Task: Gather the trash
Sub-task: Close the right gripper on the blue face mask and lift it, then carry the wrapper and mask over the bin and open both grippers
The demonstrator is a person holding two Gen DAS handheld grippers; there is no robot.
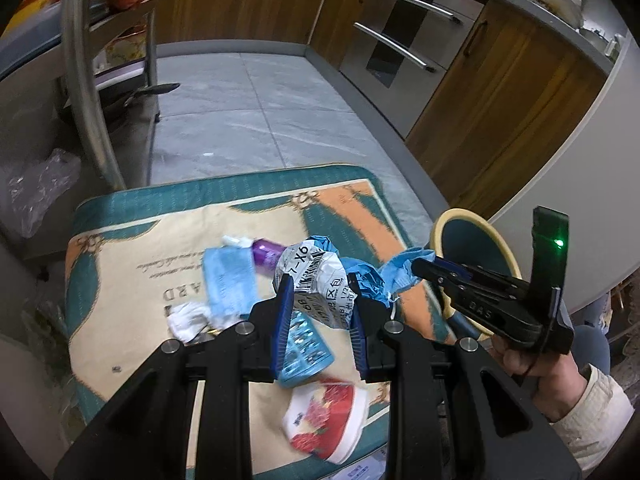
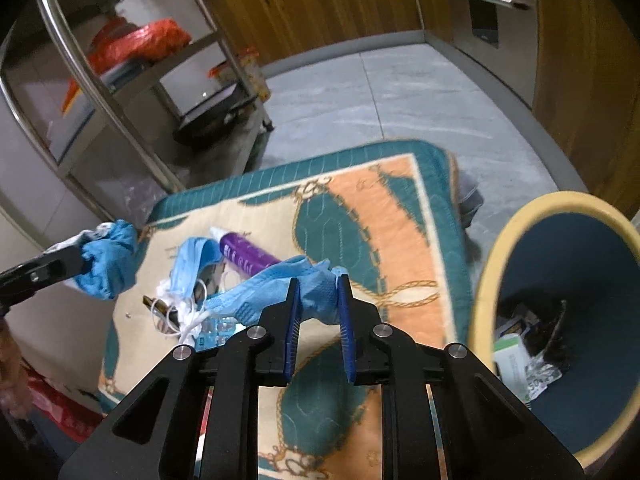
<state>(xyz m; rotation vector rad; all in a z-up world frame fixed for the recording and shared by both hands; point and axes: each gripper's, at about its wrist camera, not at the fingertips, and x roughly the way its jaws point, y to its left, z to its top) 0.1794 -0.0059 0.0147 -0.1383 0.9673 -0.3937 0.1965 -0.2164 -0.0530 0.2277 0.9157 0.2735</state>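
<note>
My left gripper is shut on a crumpled white and blue wrapper with black print, held above the patterned mat. My right gripper is shut on a blue disposable glove, also above the mat; it shows at the right of the left wrist view. On the mat lie a blue face mask, a purple tube, a blister pack, white crumpled paper and a red and white wrapper. The bin, blue with a yellow rim, stands right of the mat with trash inside.
A metal shelf rack with a red bag and a pan stands left of the mat. Wooden cabinets and steel drawers line the back and right. Grey tiled floor lies beyond the mat.
</note>
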